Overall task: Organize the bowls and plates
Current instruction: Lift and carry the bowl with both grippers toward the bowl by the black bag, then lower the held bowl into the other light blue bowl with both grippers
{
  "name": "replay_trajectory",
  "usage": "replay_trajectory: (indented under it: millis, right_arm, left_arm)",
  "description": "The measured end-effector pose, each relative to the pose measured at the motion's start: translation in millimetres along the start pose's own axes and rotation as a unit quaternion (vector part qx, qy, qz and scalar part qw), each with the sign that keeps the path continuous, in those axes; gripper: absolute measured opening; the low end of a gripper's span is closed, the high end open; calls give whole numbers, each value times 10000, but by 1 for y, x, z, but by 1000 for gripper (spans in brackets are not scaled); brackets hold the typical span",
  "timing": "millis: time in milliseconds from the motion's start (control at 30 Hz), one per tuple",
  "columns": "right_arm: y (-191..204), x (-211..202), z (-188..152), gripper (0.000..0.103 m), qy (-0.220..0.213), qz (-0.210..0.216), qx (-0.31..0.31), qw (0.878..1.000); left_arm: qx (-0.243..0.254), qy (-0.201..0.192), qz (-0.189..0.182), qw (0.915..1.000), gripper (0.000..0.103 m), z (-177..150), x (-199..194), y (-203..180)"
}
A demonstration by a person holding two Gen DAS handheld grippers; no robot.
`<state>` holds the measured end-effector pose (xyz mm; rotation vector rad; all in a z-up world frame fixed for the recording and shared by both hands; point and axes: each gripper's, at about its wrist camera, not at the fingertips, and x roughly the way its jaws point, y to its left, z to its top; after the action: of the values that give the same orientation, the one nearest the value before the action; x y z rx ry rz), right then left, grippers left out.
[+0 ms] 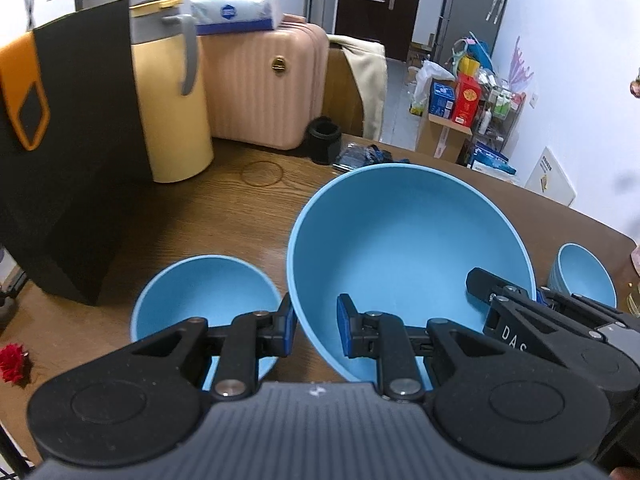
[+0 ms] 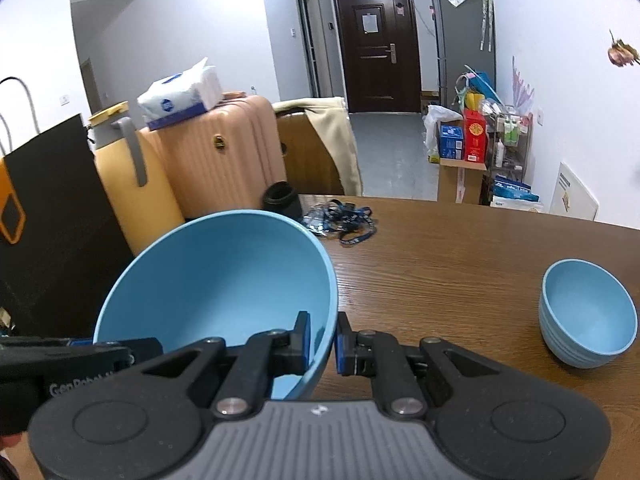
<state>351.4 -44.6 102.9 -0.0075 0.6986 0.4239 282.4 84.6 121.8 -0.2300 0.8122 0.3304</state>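
Observation:
A large blue bowl (image 1: 408, 240) (image 2: 224, 280) hangs tilted above the wooden table (image 2: 440, 260), held from both sides. My left gripper (image 1: 316, 322) is shut on its near-left rim, one pad inside and one outside. On the opposite rim my right gripper (image 2: 323, 340) is shut the same way; it shows at the right of the left wrist view (image 1: 500, 300). A medium blue bowl (image 1: 204, 296) sits on the table just left of and below the large one. A small ribbed blue bowl (image 2: 588, 316) (image 1: 584, 276) stands alone at the right.
A black paper bag (image 1: 72, 160) and a yellow jug (image 1: 172, 100) stand at the left, with a pink suitcase (image 1: 260, 88) behind. A black cup (image 2: 280, 200) and blue lanyards (image 2: 344, 220) lie at the table's far edge. A red tuft (image 1: 14, 362) lies at near left.

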Motion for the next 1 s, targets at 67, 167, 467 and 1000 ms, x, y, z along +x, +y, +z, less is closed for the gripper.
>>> replay_trajectory:
  millis: [67,167,467,1000]
  right_arm:
    - [10,-3,-1,12,7,11,-32,10000]
    - [27,-9,-3,12,8,47,-98,9999]
    - [71,-11,-10,11,51,129,-280,9995]
    - [122,22,-16,11,301,138,-497,9982]
  left_arm:
    - [-62,-18,21,10000,22,-1,-6,11]
    - [-138,-83,50,9999,22,-4,-15,25]
    - [-373,-161,100,9991,22,-7,-26,67]
    - [-676,-50,71,9977,22,-10,-3,125]
